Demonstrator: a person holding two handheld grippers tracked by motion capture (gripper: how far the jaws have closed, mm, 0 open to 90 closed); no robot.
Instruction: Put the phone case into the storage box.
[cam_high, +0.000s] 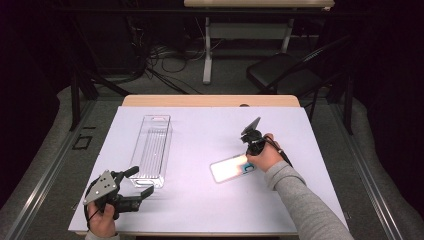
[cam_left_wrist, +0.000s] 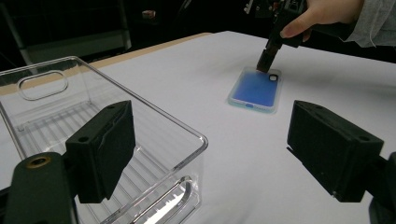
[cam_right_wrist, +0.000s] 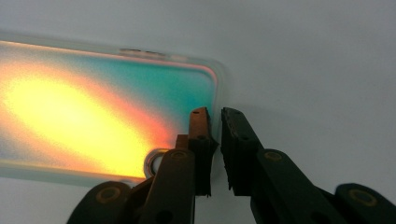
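Phone case, clear-rimmed and iridescent (blue from one side, yellow-to-teal from the other) (cam_high: 231, 168), lies flat on the white tabletop (cam_high: 200, 210), right of centre. We see the right gripper (cam_high: 248, 159) pointing steeply down at the end of the case nearest the right hand (cam_high: 267, 155). In the right gripper view its fingers (cam_right_wrist: 238, 140) are nearly together, with the case's rim edge in the narrow gap between them; one finger sits over the case by the camera cut-out, the other over bare tabletop. We read this as the fingers pinched on the rim, though we cannot tell how firmly the pads press.

Left gripper (cam_high: 142, 182) is held low at the near left corner of the tabletop, in the left hand (cam_high: 102, 222). Its fingers (cam_left_wrist: 105, 149) stand wide apart with nothing between them. One fingertip is just beside the near end of the long clear plastic bin with ribbed floor and slotted handle (cam_high: 152, 150); we cannot tell whether it touches.

Bin and case are well apart. Bin holds nothing that we can see.
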